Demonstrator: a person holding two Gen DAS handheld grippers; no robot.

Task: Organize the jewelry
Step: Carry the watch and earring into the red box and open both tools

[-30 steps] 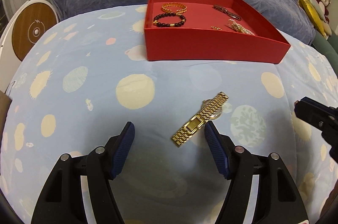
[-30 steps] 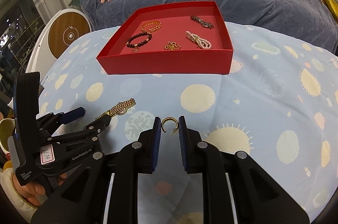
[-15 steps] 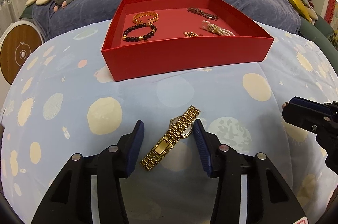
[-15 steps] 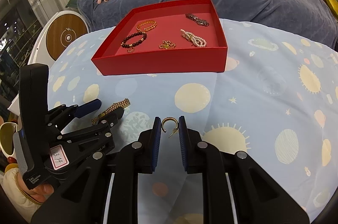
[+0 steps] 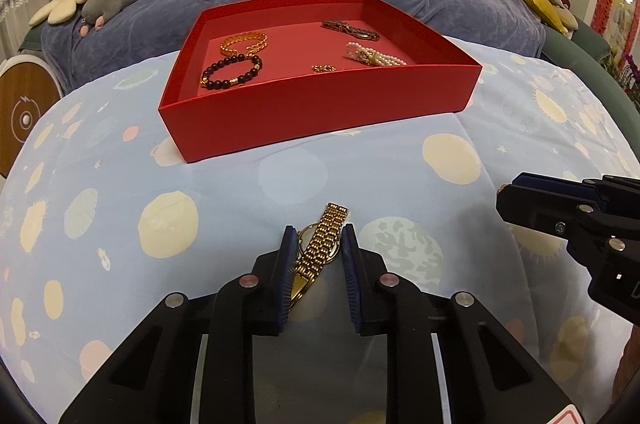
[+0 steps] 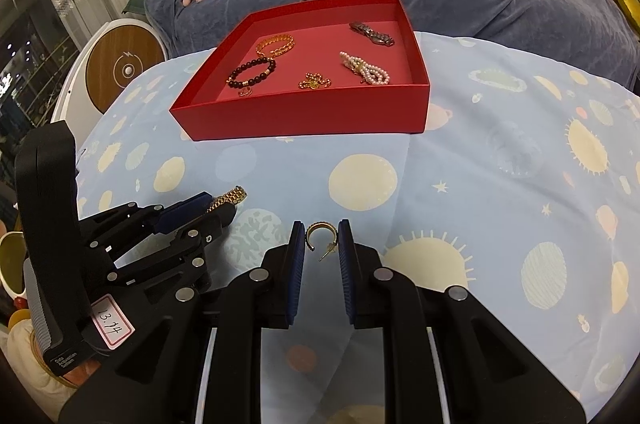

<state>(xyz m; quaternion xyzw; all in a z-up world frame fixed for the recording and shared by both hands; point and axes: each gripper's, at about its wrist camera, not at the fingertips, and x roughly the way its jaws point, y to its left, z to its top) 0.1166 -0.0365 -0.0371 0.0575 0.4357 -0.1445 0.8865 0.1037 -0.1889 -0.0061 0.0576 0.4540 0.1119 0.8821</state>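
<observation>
My left tool is clamped on the gold watch: both blue pads press its band and case from either side, and the free end of the band sticks out past the fingertips above the tabletop with its blue cloth. My right tool is closed on a gold hoop earring, which sits pinched between the pad tips with its post pointing back between the fingers. From the right wrist view, the left tool lies just to the left, with the watch band protruding from it. The red tray stands well ahead of both tools, near the far edge of the tabletop. Inside it lie a gold chain bracelet, a dark bead bracelet just in front of that, a small gold piece near the front wall, a pearl strand to the right, and a dark link bracelet at the back.
</observation>
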